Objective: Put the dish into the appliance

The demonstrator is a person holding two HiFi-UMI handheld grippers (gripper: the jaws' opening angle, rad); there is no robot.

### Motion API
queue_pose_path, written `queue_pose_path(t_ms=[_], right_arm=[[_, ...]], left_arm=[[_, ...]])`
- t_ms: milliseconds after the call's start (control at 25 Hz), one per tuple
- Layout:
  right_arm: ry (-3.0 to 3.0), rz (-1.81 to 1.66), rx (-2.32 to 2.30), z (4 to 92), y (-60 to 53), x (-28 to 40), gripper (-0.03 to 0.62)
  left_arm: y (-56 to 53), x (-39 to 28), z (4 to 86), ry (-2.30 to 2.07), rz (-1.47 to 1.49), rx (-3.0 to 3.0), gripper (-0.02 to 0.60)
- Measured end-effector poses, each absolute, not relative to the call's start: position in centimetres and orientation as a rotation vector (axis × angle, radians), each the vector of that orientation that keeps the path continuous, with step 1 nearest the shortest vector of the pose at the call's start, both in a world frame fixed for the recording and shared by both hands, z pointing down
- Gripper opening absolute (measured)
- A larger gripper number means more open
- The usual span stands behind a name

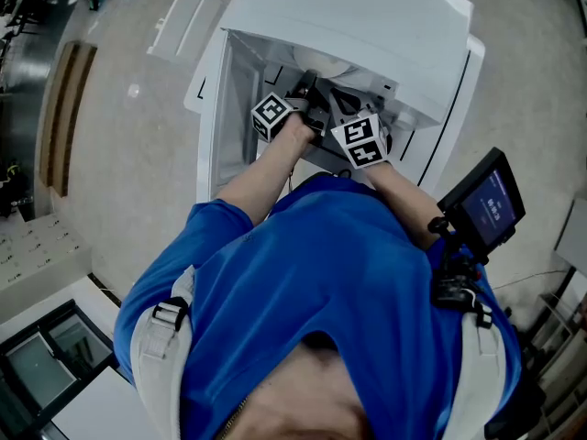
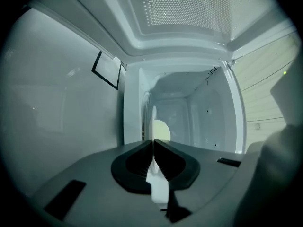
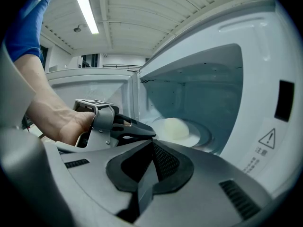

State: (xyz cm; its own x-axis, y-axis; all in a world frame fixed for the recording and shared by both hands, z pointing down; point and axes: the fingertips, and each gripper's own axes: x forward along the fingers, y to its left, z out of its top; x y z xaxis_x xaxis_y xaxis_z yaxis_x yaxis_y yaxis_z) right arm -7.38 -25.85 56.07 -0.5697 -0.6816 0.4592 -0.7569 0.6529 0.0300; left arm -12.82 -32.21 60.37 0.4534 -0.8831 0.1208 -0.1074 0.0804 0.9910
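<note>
White round dish [image 3: 189,136], carrying a pale yellow mound [image 3: 174,128], sits inside the cavity of the white microwave oven [image 1: 367,16], low over the round turntable [image 3: 211,137]; whether it rests there yet I cannot tell. The left gripper [image 2: 153,144] has its jaws clamped on the dish's near rim, which shows edge-on between them. The right gripper [image 3: 152,148] hangs just outside the opening, its jaws pressed together on nothing. By my reading the placing step is nearly done. The next move calls for settling the dish flat on the turntable, letting the jaws part, and drawing the left gripper straight back without dragging the rim. The open door [image 3: 92,91] then wants closing. Around the oven lies a pale speckled floor [image 1: 138,172], and a ribbed ceiling with one strip light [image 3: 87,13] spans the room behind
</note>
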Motion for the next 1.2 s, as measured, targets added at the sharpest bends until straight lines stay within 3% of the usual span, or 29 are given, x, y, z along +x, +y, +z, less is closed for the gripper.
queue_pose_path(t_ms=[560, 1200], right_arm=[[-2.447, 0.19, 1.118, 55.7, -26.4, -7.7, 0.003], [-2.44, 0.179, 1.117, 56.0, -26.5, -7.3, 0.002]], left_arm=[[-31.8, -13.3, 60.1, -1.032, -0.607, 1.582, 0.023], [-31.8, -12.2, 59.7, -1.287, -0.041, 2.079, 0.023]])
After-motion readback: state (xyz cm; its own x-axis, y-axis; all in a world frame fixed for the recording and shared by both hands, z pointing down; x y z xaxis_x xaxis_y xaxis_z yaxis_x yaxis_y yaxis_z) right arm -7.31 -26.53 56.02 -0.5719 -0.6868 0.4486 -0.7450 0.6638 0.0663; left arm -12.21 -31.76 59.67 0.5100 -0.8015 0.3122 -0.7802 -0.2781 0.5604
